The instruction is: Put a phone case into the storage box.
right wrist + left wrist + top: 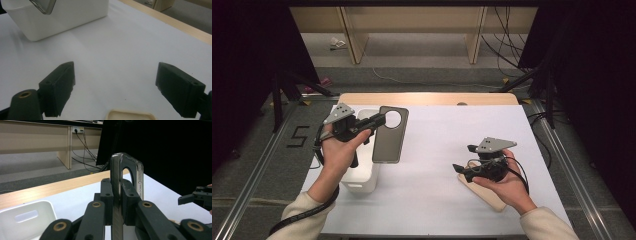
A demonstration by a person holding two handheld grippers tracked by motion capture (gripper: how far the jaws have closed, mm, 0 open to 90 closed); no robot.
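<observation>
The left gripper (379, 119) clamps its jaws on a dark phone case (389, 134), held in the air beside the white bin (362, 180), its long axis running away from the person. Well apart across the desk (437, 150), the right gripper (464, 160) rests with jaws wide and empty over a wooden board (487, 195), the farther hand from the case.

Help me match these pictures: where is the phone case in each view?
High view: phone case left of centre, in the left gripper, beside the white bin.
Left gripper view: centre, edge-on between the jaws.
Right gripper view: a corner at top left.
Shared landmark: the white bin.
</observation>
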